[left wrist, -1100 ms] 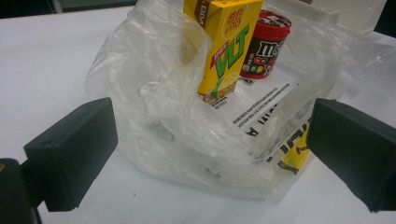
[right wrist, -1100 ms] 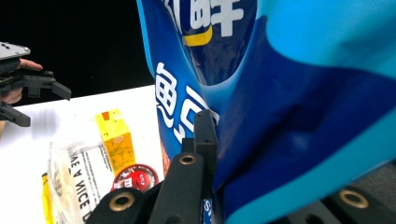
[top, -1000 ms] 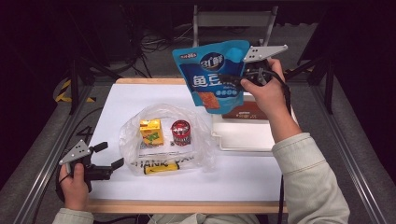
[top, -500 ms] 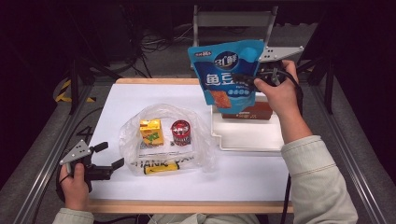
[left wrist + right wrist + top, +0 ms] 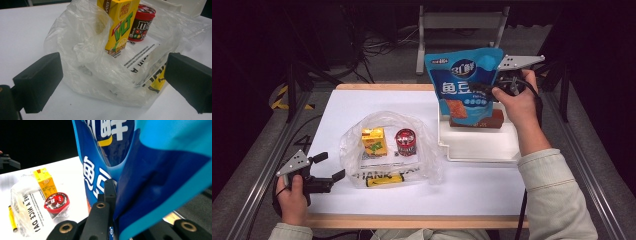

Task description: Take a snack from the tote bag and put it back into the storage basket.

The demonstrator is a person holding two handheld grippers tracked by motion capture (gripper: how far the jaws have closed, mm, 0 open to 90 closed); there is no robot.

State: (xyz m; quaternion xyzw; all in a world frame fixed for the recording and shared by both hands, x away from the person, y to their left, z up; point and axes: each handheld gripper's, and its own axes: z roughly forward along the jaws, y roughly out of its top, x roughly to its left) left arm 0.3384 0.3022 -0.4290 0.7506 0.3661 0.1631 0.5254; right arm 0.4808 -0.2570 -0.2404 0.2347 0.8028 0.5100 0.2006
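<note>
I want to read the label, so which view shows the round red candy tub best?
The left gripper view: the round red candy tub stands close, label facing. The high view and right gripper view mostly show its lid.

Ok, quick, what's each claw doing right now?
Left claw: open, jaws on either side of the clear plastic bag, not pinching it.
Right claw: shut on the blue snack pouch.

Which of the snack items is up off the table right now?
The blue snack pouch, clamped in the right gripper; the yellow drink carton and red candy tub stand on the plastic bag.
</note>
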